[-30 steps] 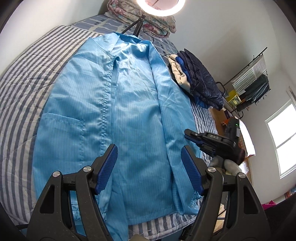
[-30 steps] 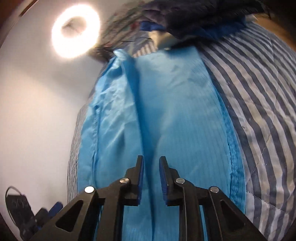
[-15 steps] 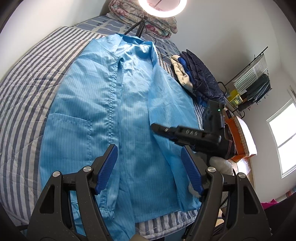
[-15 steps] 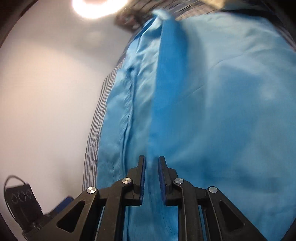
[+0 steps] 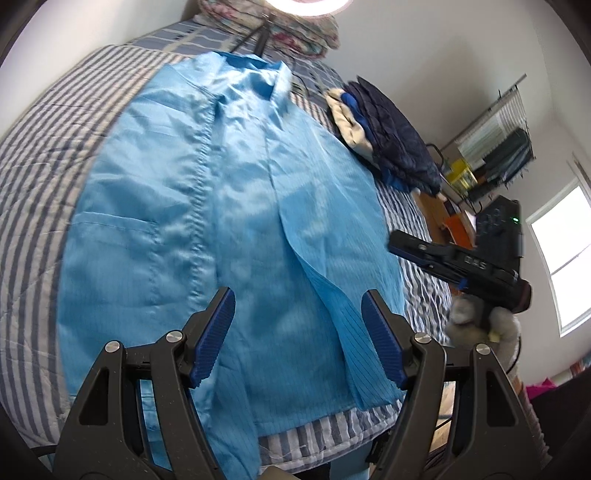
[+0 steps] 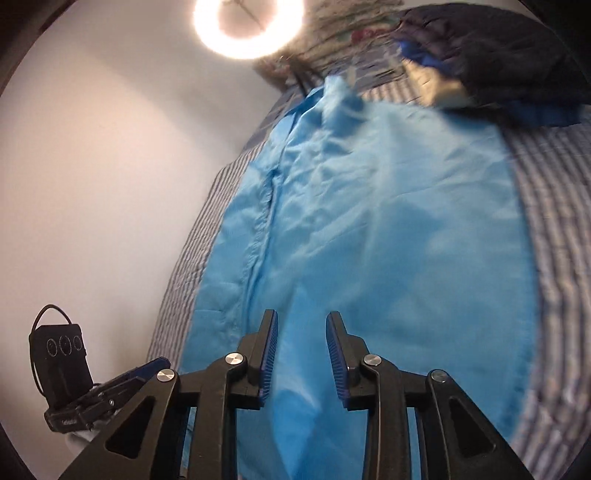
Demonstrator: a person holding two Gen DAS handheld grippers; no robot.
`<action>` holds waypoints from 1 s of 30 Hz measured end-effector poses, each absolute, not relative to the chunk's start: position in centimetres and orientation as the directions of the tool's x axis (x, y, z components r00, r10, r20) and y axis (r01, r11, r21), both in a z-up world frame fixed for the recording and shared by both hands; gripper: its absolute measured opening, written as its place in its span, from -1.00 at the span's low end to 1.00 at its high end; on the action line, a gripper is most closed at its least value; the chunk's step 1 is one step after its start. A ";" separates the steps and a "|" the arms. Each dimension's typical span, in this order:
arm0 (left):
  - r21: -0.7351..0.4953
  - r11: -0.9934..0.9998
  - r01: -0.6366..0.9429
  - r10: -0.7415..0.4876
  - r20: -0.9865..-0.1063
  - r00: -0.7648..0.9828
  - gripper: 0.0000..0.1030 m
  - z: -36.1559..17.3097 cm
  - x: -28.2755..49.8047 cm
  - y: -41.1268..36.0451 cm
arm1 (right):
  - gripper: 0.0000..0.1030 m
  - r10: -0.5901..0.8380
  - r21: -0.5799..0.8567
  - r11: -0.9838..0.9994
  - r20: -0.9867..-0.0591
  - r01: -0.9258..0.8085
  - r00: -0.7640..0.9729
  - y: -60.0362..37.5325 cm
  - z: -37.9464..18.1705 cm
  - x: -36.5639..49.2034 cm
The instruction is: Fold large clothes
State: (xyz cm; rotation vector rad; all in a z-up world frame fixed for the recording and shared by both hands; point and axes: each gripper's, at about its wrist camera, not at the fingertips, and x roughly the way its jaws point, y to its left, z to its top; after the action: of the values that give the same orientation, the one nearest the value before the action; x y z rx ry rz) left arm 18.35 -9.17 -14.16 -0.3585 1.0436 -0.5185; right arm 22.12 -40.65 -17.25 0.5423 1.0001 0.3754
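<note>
Folding the light blue coat [image 5: 229, 229], spread flat on the striped bed [image 5: 44, 155], goes well if the left gripper [image 5: 297, 332] (jaws wide apart, empty) takes the hem while the right gripper [image 6: 301, 354], jaws opening with nothing between, re-grips the front edge.

Bedroom — striped bed [image 5: 40, 155], folded bedding [image 5: 295, 33]

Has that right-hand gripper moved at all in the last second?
Yes. The right gripper has swung off the blue coat toward the window.
</note>
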 end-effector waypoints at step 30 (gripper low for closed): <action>-0.541 0.801 0.256 -0.595 -0.765 0.246 0.42 -18.0 16.8 -14.3 | -0.22 0.501 0.515 0.852 -0.754 -0.093 0.424 -41.5 -17.1 8.2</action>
State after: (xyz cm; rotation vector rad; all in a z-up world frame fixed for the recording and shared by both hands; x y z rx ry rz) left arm 16.75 -14.27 -18.03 -0.3342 1.1888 -0.5949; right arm 8.22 -41.50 -17.14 0.4308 1.0758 0.3862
